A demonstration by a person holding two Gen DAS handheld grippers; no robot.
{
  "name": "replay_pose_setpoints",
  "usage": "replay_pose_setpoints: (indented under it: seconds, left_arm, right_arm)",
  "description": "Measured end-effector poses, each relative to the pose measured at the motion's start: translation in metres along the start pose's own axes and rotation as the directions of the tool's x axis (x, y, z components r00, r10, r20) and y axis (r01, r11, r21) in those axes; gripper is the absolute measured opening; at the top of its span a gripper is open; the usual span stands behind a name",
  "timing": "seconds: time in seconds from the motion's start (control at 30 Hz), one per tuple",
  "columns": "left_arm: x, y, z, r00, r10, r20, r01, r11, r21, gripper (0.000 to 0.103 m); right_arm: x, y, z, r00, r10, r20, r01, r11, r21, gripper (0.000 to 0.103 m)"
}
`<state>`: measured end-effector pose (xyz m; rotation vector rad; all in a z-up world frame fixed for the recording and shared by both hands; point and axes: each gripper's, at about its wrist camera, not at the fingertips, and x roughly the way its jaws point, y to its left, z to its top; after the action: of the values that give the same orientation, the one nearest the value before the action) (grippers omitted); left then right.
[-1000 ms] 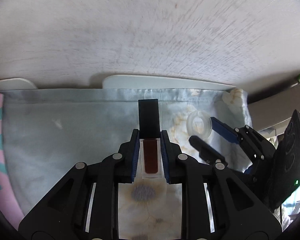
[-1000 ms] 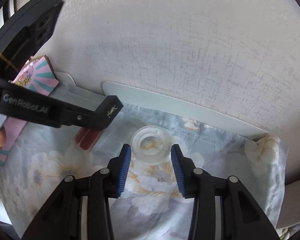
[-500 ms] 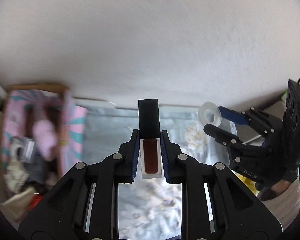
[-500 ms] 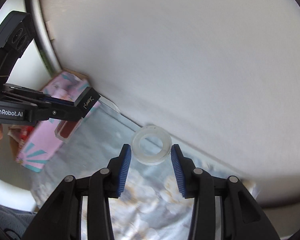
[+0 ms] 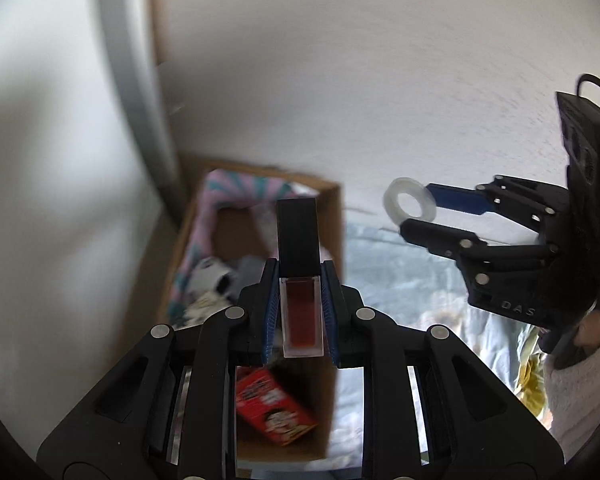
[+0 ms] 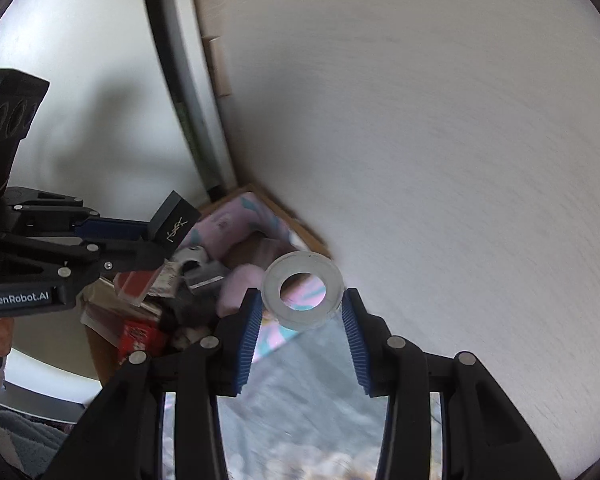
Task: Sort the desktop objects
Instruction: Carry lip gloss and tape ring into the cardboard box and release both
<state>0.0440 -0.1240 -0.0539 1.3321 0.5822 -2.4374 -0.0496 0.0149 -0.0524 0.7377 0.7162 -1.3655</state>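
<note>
My left gripper [image 5: 300,280] is shut on a clear lip-gloss bottle [image 5: 302,312] with dark red fluid and a black cap, held in the air over a cardboard box [image 5: 332,320]. It also shows in the right wrist view [image 6: 156,256], with the bottle [image 6: 136,284] over the box [image 6: 100,352]. My right gripper [image 6: 302,300] is shut on a clear tape roll [image 6: 302,290], held in the air beside the box. In the left wrist view the right gripper [image 5: 416,212] holds the roll [image 5: 410,205] to the right.
The box holds several items: a red packet [image 5: 274,412], a pink and teal patterned thing [image 5: 236,192], grey and white bits [image 5: 216,276]. A floral cloth [image 5: 404,280] covers the table right of the box. A white wall [image 6: 440,140] stands behind.
Both grippers have lifted off the floral cloth and swung left with their objects. The box has come into view under the left gripper.
</note>
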Motion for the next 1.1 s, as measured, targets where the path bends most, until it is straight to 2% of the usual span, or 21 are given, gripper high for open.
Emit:
replay_pose_setpoints:
  seconds: [0.13, 0.33, 0.4, 0.53, 0.6, 0.63, 0.67, 0.7, 0.73, 0.77, 0.8, 0.87, 0.93, 1.1]
  left_arm:
    - [0.002, 0.029, -0.015, 1.0, 0.02, -0.024, -0.02, 1.0, -0.021, 0.018]
    - [0.014, 0.049, -0.035, 0.997, 0.019, -0.073, -0.021, 1.0, -0.023, 0.018]
    - [0.017, 0.051, -0.037, 0.996, 0.013, -0.084, -0.015, 1.0, -0.027, 0.018]
    - [0.024, 0.046, -0.04, 0.994, -0.009, -0.105, 0.007, 1.0, -0.019, 0.018]
    - [0.024, 0.04, -0.039, 0.992, -0.026, -0.12, 0.027, 1.0, 0.006, 0.022]
    - [0.023, 0.038, -0.038, 0.992, -0.027, -0.126, 0.03, 0.999, 0.02, 0.037]
    - [0.024, 0.035, -0.039, 0.991, -0.026, -0.131, 0.031, 0.999, 0.034, 0.058]
    - [0.025, 0.033, -0.039, 0.99, 0.048, -0.132, -0.04, 0.998, 0.058, 0.07]
    - [0.024, 0.033, -0.04, 0.986, 0.112, -0.126, -0.102, 0.992, 0.078, 0.091]
    - [0.024, 0.034, -0.041, 0.985, 0.119, -0.121, -0.11, 0.991, 0.079, 0.099]
    - [0.024, 0.038, -0.043, 0.991, 0.065, -0.117, -0.059, 0.997, 0.054, 0.103]
    - [0.022, 0.047, -0.043, 0.992, -0.019, -0.129, 0.017, 1.0, -0.021, 0.103]
    - [0.021, 0.05, -0.043, 0.99, -0.023, -0.138, 0.017, 0.999, -0.045, 0.103]
    - [0.02, 0.037, -0.042, 0.991, 0.029, -0.129, -0.026, 0.999, 0.023, 0.103]
  right_arm:
    - [0.039, 0.034, 0.02, 0.996, 0.07, -0.054, -0.072, 0.997, -0.03, 0.038]
    - [0.092, 0.075, 0.029, 0.981, 0.116, -0.153, -0.128, 0.989, -0.074, 0.038]
    - [0.091, 0.073, 0.014, 0.978, 0.122, -0.169, -0.136, 0.988, -0.072, 0.038]
    - [0.113, 0.083, 0.02, 0.972, 0.135, -0.19, -0.148, 0.987, -0.057, 0.038]
    - [0.118, 0.084, 0.022, 0.969, 0.142, -0.201, -0.153, 0.987, -0.043, 0.039]
    - [0.111, 0.08, 0.021, 0.968, 0.143, -0.206, -0.153, 0.988, -0.035, 0.039]
    - [0.116, 0.08, 0.022, 0.967, 0.142, -0.212, -0.15, 0.988, -0.02, 0.043]
    - [0.12, 0.08, 0.021, 0.966, 0.144, -0.217, -0.149, 0.989, -0.006, 0.059]
    - [0.123, 0.079, 0.019, 0.965, 0.139, -0.222, -0.141, 0.99, 0.005, 0.07]
    - [0.122, 0.076, 0.018, 0.967, 0.13, -0.219, -0.129, 0.991, 0.015, 0.092]
    - [0.12, 0.072, 0.017, 0.971, 0.116, -0.208, -0.113, 0.993, 0.028, 0.103]
    - [0.113, 0.061, 0.012, 0.973, 0.108, -0.203, -0.096, 0.993, 0.07, 0.103]
    - [0.108, 0.05, 0.007, 0.971, 0.117, -0.206, -0.094, 0.988, 0.121, 0.103]
    - [0.099, 0.048, 0.0, 0.975, 0.072, -0.21, -0.041, 0.988, 0.151, 0.103]
